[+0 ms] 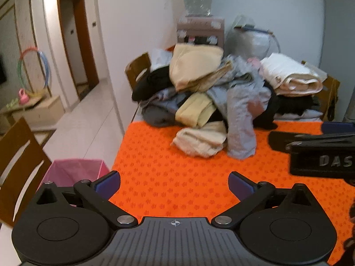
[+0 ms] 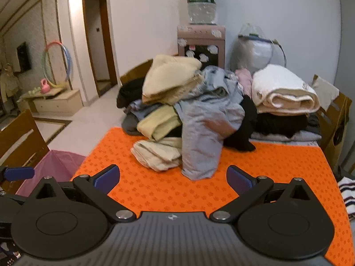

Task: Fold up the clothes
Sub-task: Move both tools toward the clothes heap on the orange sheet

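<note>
Clothes (image 2: 199,115) lie heaped ahead of both tongs on the orange table (image 2: 155,190). Left tongs (image 1: 174,182) and right tongs (image 2: 173,177) are spread wide, holding nothing. Tugging the hanging grey garment (image 2: 202,141) could topple the stack. One heap, one white roll (image 2: 286,93), one pink bin (image 1: 73,170).

Soft cloth pile of clothes (image 2: 195,110) is resting on matt, dotted orange mat (image 2: 277,177); wooden chair (image 1: 20,161) is showing glossy varnish.
</note>
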Motion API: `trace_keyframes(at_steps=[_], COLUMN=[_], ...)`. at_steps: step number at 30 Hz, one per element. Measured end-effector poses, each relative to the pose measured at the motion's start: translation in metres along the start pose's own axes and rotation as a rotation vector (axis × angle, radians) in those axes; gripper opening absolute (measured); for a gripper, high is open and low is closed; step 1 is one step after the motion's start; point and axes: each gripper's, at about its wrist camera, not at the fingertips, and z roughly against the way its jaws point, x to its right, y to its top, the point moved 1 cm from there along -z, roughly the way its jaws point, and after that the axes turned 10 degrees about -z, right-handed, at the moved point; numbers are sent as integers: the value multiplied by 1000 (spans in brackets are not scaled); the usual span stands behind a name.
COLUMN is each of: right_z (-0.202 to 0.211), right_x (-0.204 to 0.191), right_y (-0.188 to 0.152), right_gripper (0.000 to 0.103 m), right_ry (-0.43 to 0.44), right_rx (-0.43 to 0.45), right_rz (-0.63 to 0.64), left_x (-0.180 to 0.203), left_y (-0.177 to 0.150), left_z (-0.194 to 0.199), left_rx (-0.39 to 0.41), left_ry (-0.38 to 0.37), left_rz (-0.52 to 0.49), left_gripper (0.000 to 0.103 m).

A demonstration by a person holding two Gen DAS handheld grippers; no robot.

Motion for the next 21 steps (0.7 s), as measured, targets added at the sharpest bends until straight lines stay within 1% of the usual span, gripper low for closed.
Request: trace_keyframes(at_steps=[7,8,9,10,11,12,14,15,17,19,21], right_z=[-28,-27,-17,-8,-3,2,3,0,-4,-5,-8], right_x=[10,8,-2,-11,-13,-6,-3,-3,-6,-7,-7], right_y=[4,3,1,-1,-1,-5,-5,-4,-2,-1,-1], right_gripper=[103,103,103,103,103,103,103,103,103,103,103], right_ry=[-21,-21,-16,-3,22,43,65,66,54,40,33], right_rx=[-130,-136,-111,-85,-64,-56,-50,-52,-53,-49,-49], right_rz=[3,8,25,32,18,8,-4,-4,5,11,15], left_x=[-11,-12,-14,-1,5,3,-7,-11,-14,-15,-16], left_y=[8,9,10,10,19,21,28,26,23,12,7], left_z=[-32,-37,-40,-16,7,24,3,-1,-11,-20,-34], left_rx=[-167,-191,-214,-206,-127,-89,-100,-98,-99,-89,-104], left_ry=[-58,-66,-74,-51,-25,-34,-93,-127,-171,-184,-160], left_rz=[61,70,78,53,37,31,42,48,64,77,84], left_gripper=[103,103,103,103,103,103,103,103,103,103,103])
